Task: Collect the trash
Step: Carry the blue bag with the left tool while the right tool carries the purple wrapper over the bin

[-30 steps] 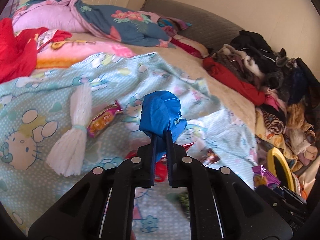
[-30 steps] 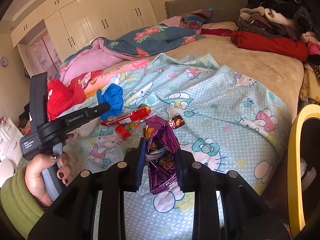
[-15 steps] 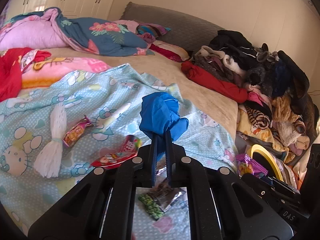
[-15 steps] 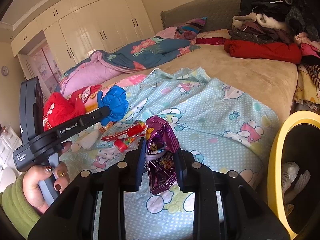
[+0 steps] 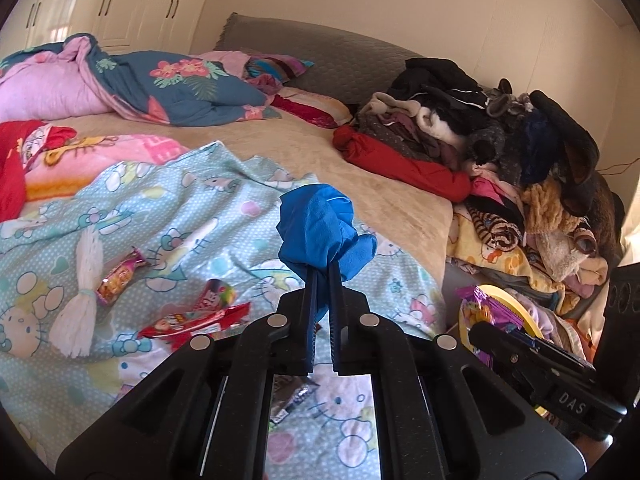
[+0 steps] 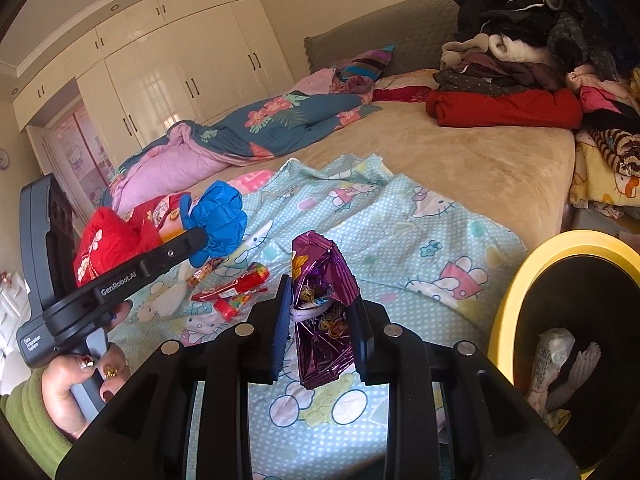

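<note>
While both grippers hang over the bed, each one holds a piece of trash. The left gripper (image 5: 323,276) has its jaws squeezed tight on a crumpled blue plastic glove (image 5: 322,232), soft and puffy like a ball, in the middle of the left wrist view. The right gripper (image 6: 322,308) has its jaws clamped on a shiny purple foil snack wrapper (image 6: 322,308), crinkled and pointed at the top, in the middle of the right wrist view.

Under them lies a thin pale-blue cartoon-cat bed sheet (image 5: 168,208), wrinkled and dotted. On it, at the lower left of the left wrist view, lie a flat red candy wrapper (image 5: 192,322), a small orange snack packet (image 5: 120,276) and a white bundle of yarn (image 5: 82,292) tied in the middle.

Only the right wrist view shows the person's hand (image 6: 76,384) with painted nails and a fuzzy green sleeve (image 6: 28,424) at the lower left, and the inside of the round yellow-rimmed trash bin (image 6: 516,264) at the lower right, with white crumpled trash in it. Only the left wrist view shows a small dark wrapper (image 5: 290,398) between the gripper's arms, low in the frame.
</note>
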A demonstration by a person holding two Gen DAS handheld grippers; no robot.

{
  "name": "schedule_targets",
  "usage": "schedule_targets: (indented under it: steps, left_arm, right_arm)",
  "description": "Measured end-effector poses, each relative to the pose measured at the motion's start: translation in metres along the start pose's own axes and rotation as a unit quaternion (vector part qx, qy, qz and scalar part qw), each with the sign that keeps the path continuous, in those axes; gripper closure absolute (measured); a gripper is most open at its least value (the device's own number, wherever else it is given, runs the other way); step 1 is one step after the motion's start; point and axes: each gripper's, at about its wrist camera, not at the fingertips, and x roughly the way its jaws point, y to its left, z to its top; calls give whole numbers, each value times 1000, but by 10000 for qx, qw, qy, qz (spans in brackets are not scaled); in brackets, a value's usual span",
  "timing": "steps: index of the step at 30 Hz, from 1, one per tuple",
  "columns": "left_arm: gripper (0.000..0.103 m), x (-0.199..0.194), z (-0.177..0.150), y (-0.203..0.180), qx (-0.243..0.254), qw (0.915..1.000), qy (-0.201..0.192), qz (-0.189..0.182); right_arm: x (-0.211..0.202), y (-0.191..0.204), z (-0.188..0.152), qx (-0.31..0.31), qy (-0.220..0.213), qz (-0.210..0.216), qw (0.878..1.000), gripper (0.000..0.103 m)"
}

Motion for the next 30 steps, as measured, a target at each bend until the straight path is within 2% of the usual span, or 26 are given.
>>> schedule_targets:
  steps: [10, 19, 30]
  left_arm:
    - [101, 0, 1, -27, 207, 9997, 1, -152]
    - [102, -2, 1, -44, 328, 9991, 3, -276]
    - [102, 1, -4, -63, 468, 9979, 72, -448]
  right_arm:
    - [-18, -25, 9, 239, -203, -112, 9994, 78]
    - [-31, -41, 16, 236, -385, -384, 9982, 78]
    - [-50, -73, 20, 552, -566, -621, 9949, 78]
